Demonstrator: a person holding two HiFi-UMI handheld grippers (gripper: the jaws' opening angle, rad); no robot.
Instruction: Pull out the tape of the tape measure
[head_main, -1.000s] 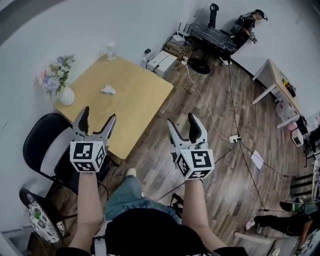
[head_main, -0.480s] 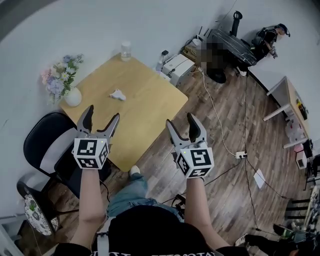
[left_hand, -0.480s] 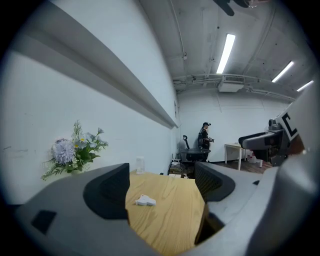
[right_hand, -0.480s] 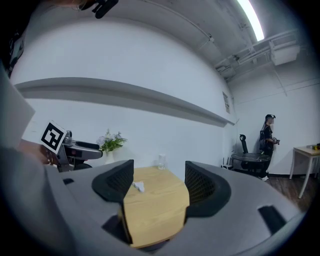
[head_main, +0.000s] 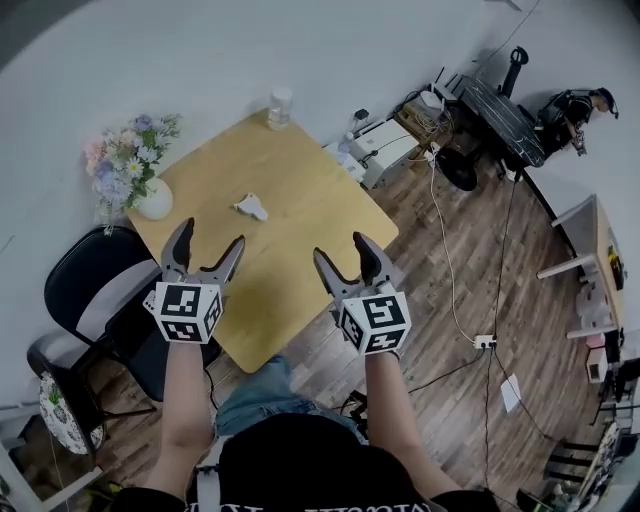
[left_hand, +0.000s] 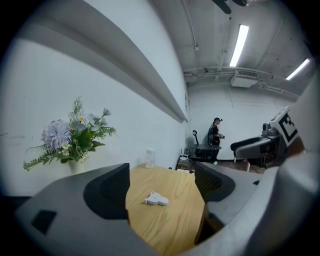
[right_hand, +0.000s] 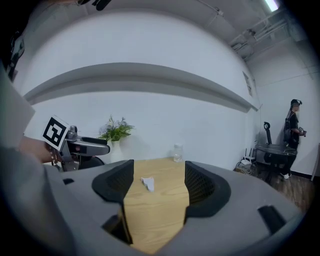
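A small white tape measure (head_main: 251, 207) lies near the middle of the wooden table (head_main: 300, 260); it also shows as the white tape measure (left_hand: 156, 200) and the tape measure (right_hand: 148, 183) in the gripper views. My left gripper (head_main: 210, 243) hovers over the table's near left edge, jaws spread wide and empty. Over the near right edge my right gripper (head_main: 342, 258) is open too, holding nothing. Both stand short of the tape measure.
A white vase of flowers (head_main: 132, 178) stands at the table's left corner and a clear cup (head_main: 281, 105) at the far corner. A black chair (head_main: 85, 290) sits left of me. Cables (head_main: 447, 270) and boxes (head_main: 385, 150) lie on the wood floor; a person (head_main: 575, 110) stands far right.
I have come closer to the table: both open grippers now reach over its near edge, and the tape measure sits nearer to them.
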